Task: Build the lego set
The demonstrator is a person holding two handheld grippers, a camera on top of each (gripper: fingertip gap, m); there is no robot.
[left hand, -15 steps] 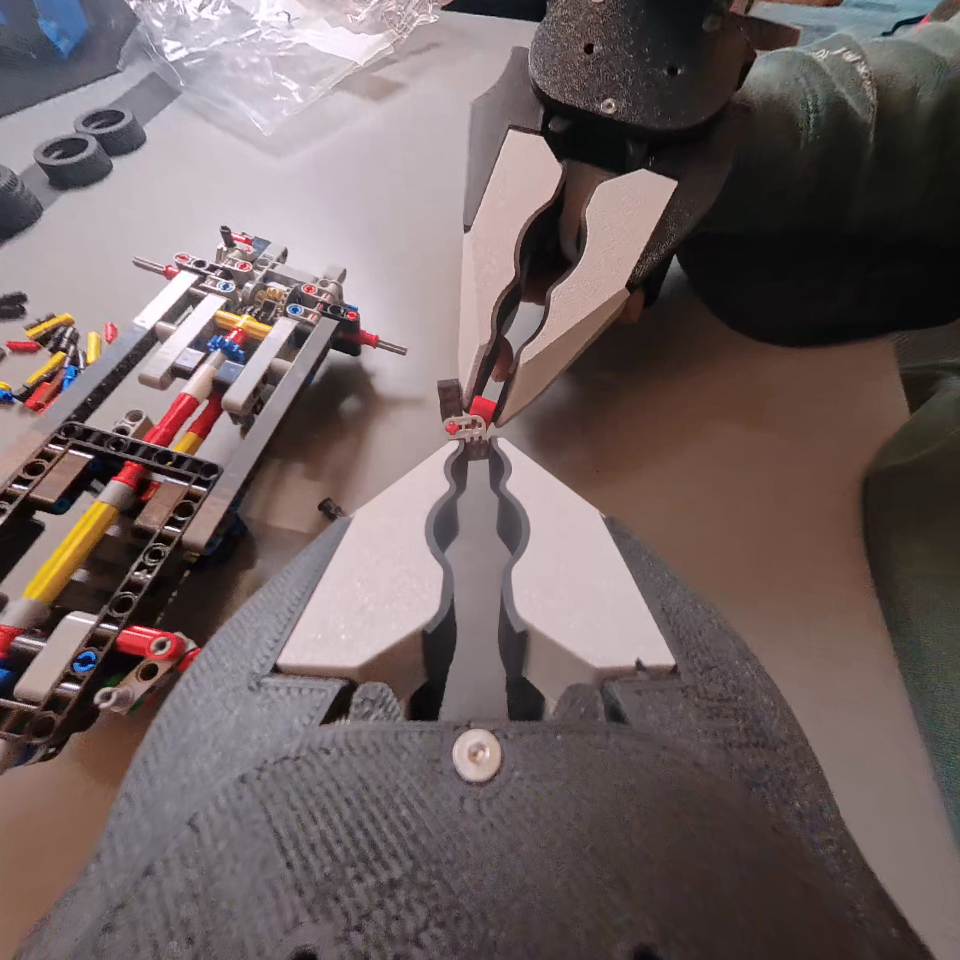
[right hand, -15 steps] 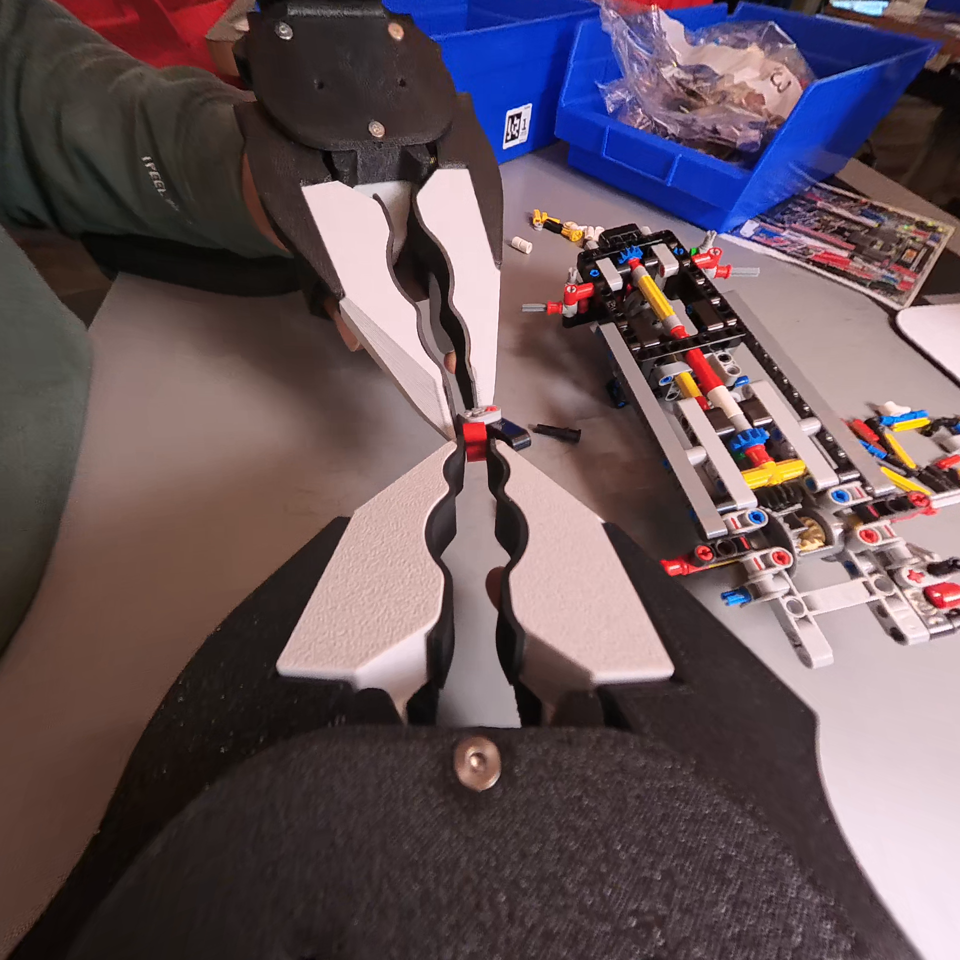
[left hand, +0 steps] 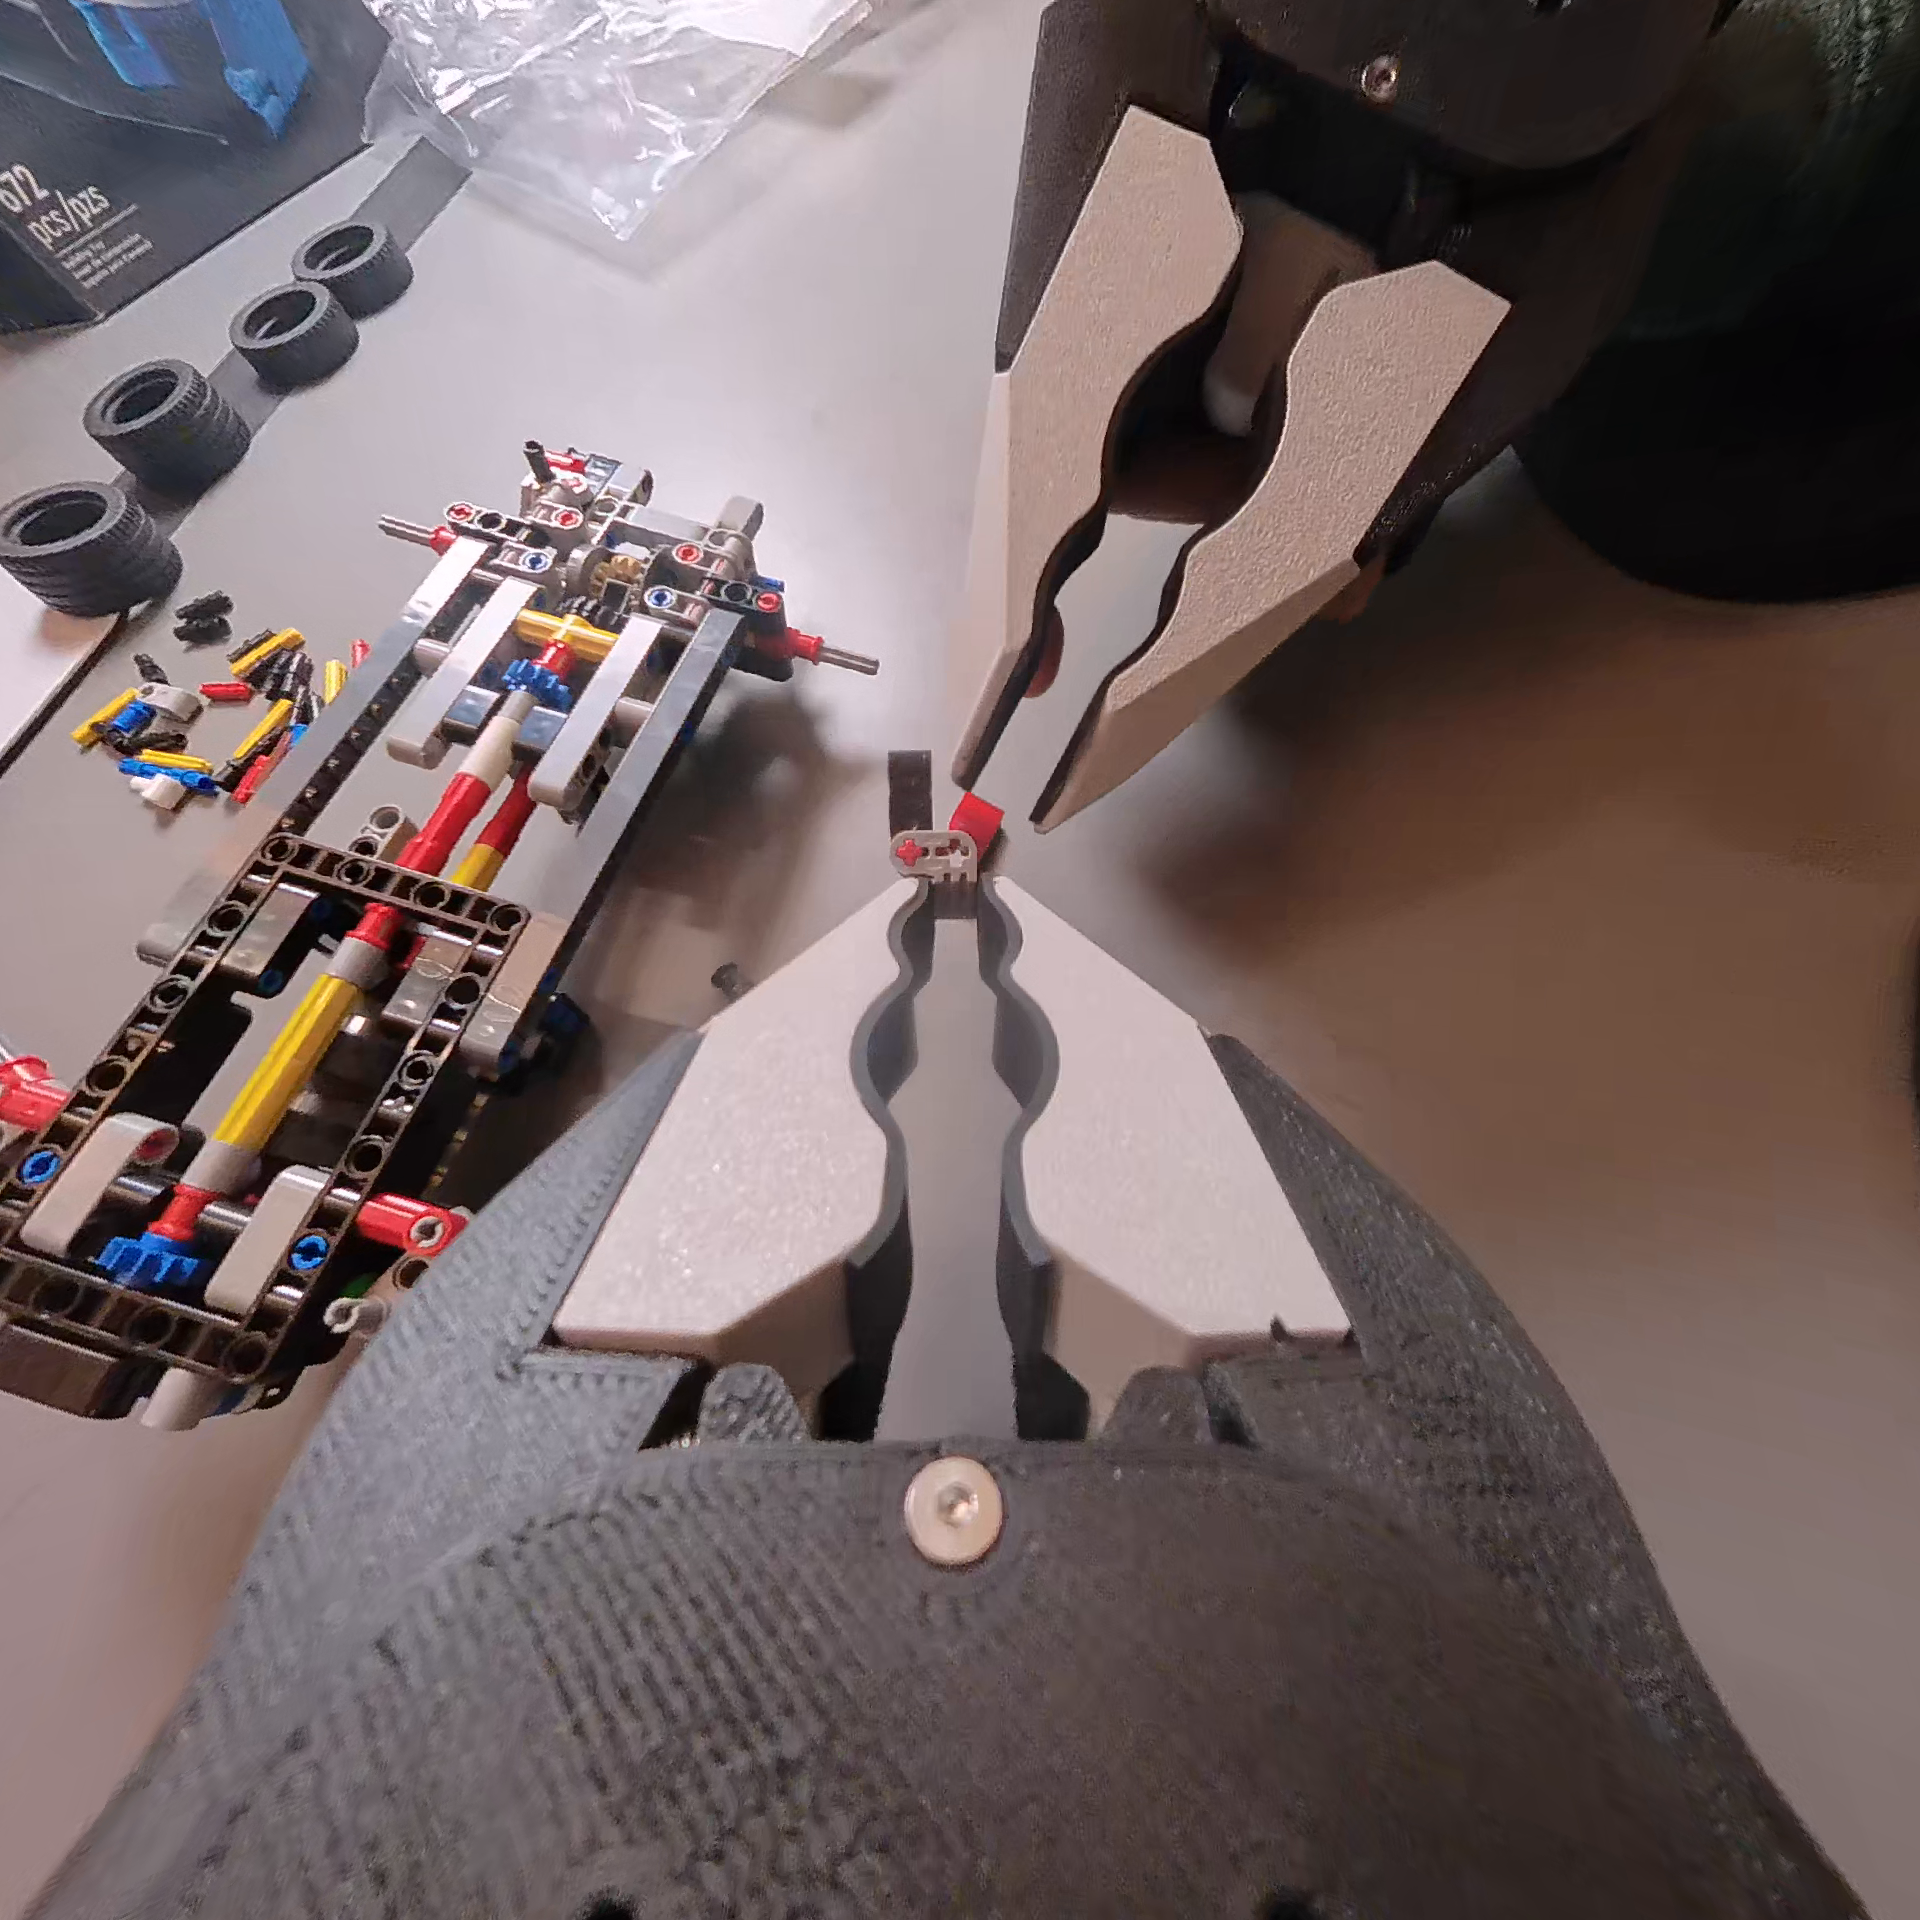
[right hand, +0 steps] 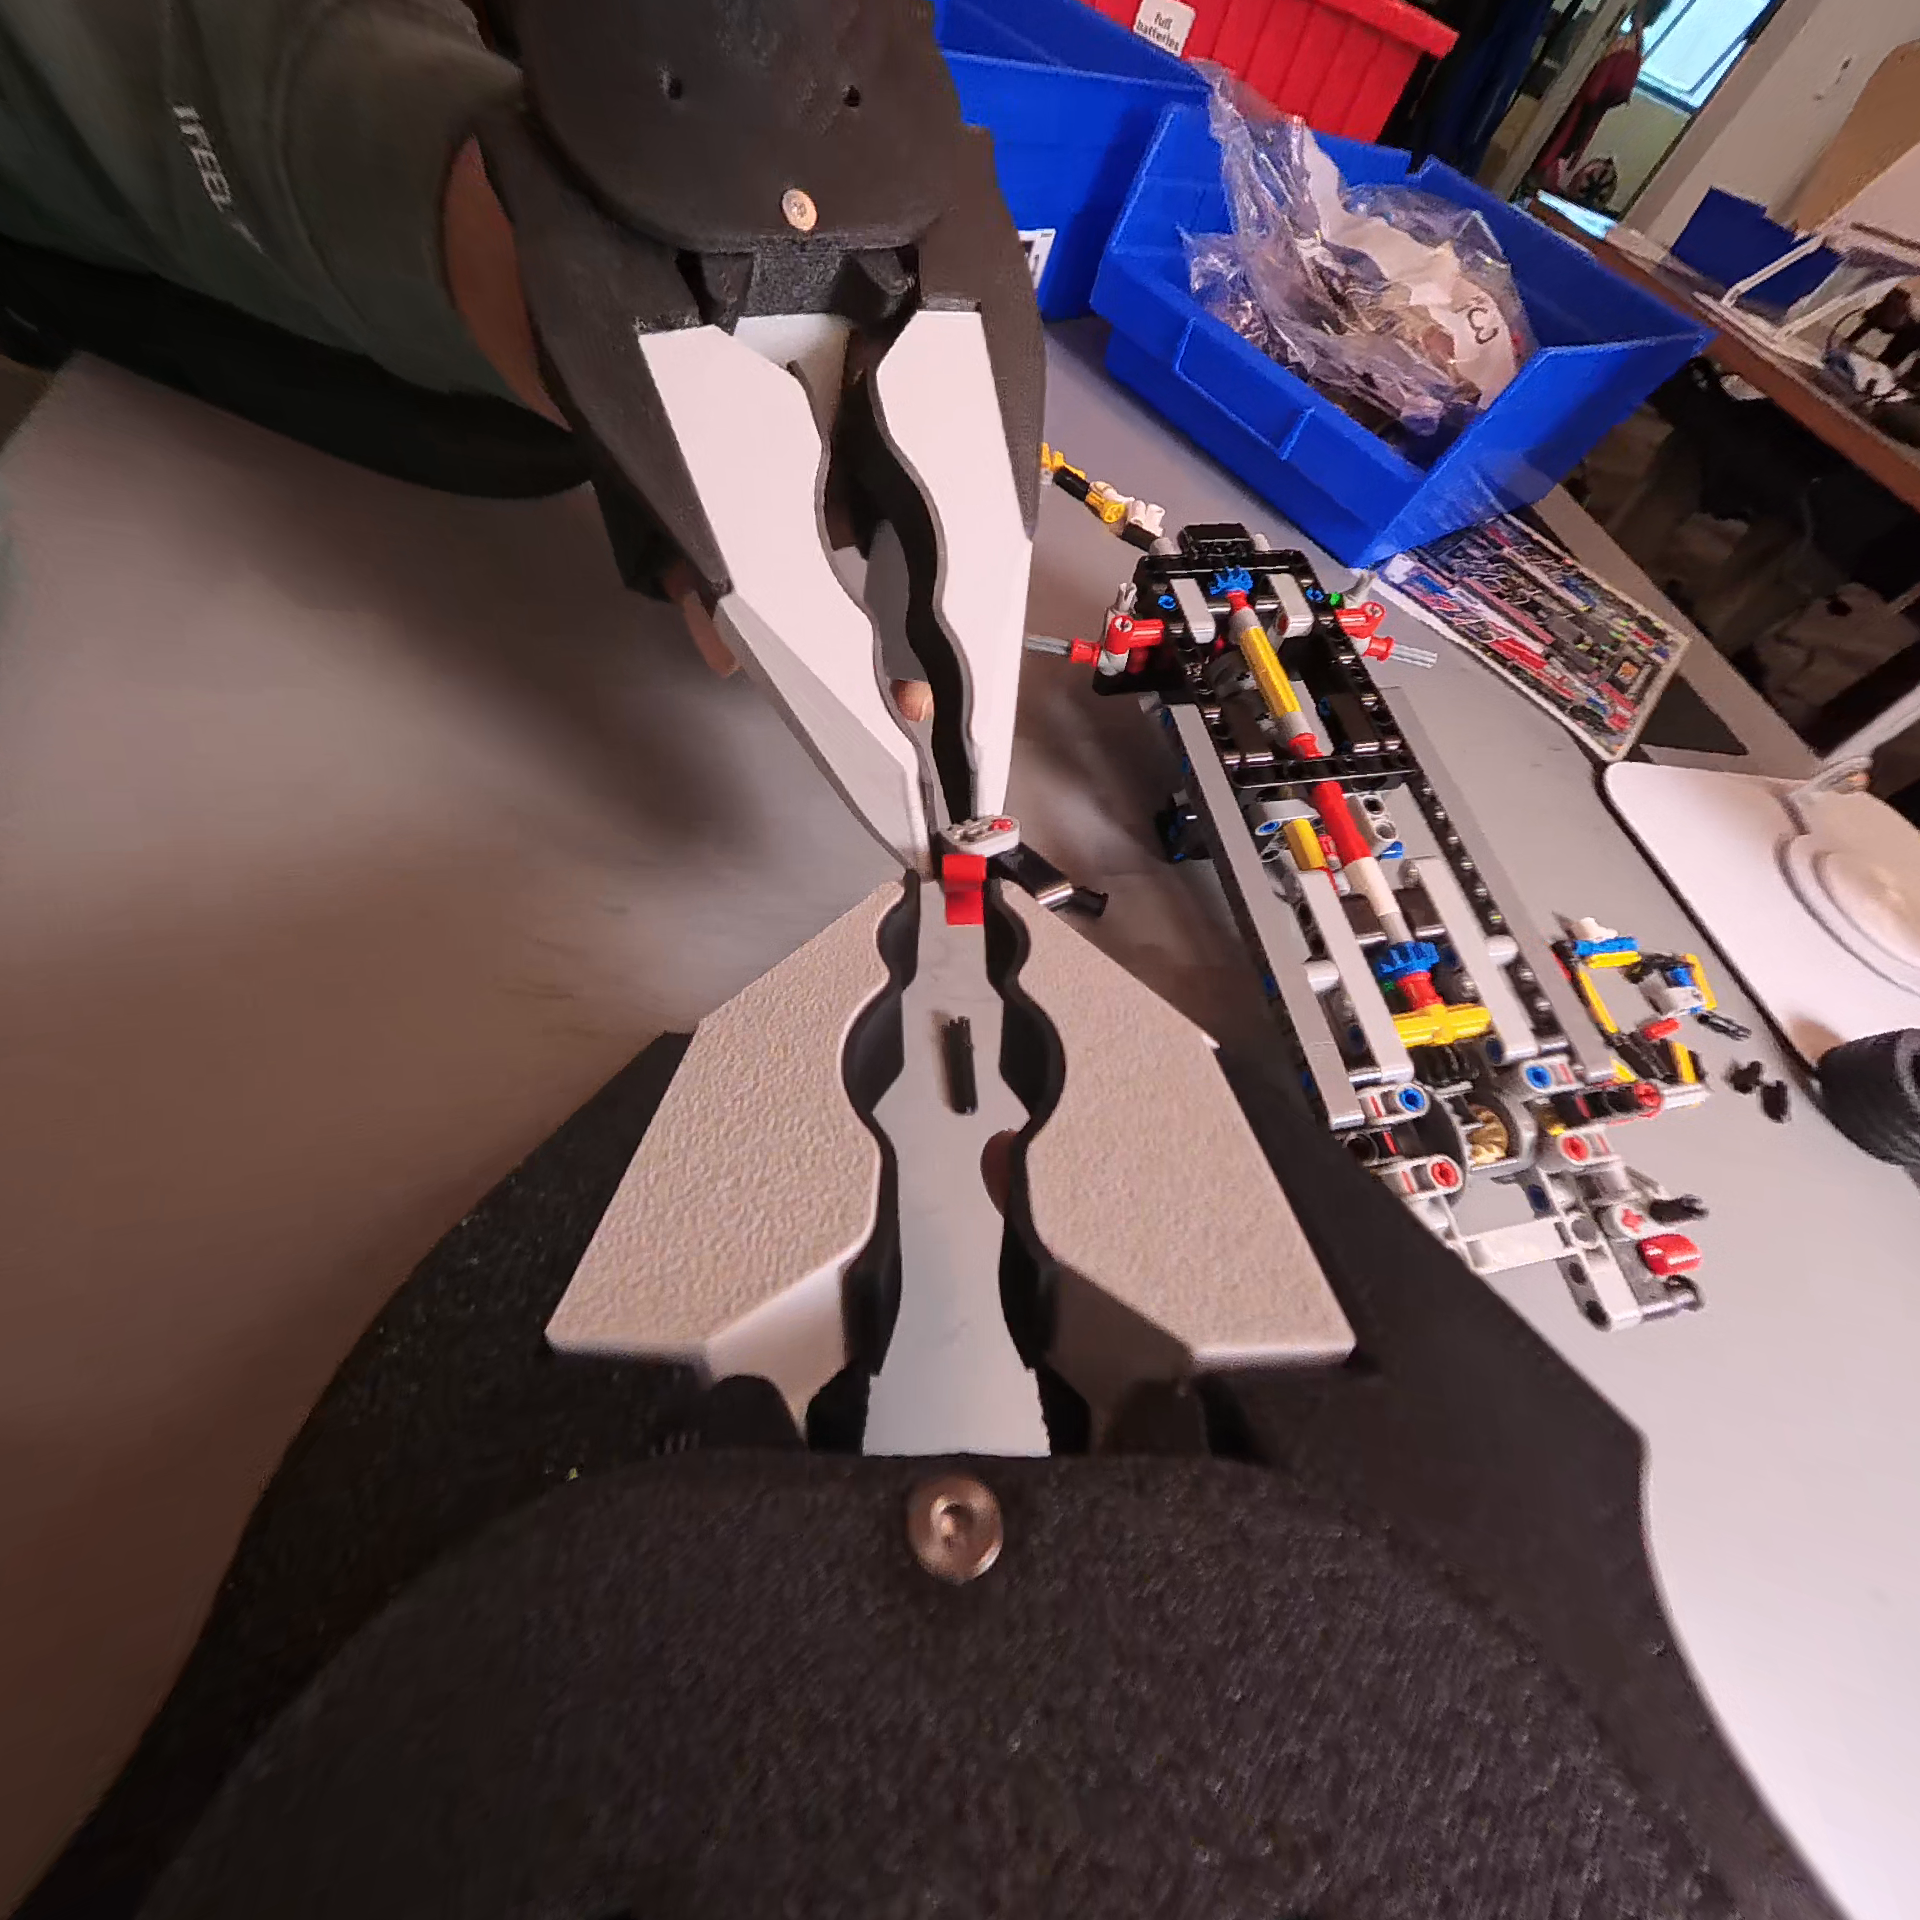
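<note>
While my left gripper (left hand: 938, 883) pinches a tiny grey connector (left hand: 935, 852), my right gripper (left hand: 1000, 802) hangs released.
Light, rigid, slippery plastic; I'd grip its red pin (left hand: 977, 814) squarely.

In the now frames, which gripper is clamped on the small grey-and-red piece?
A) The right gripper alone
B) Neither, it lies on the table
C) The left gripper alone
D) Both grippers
C: the left gripper pinches the grey-and-red piece at its tips, while the right gripper stands open around the red end with gaps on both sides.
</note>
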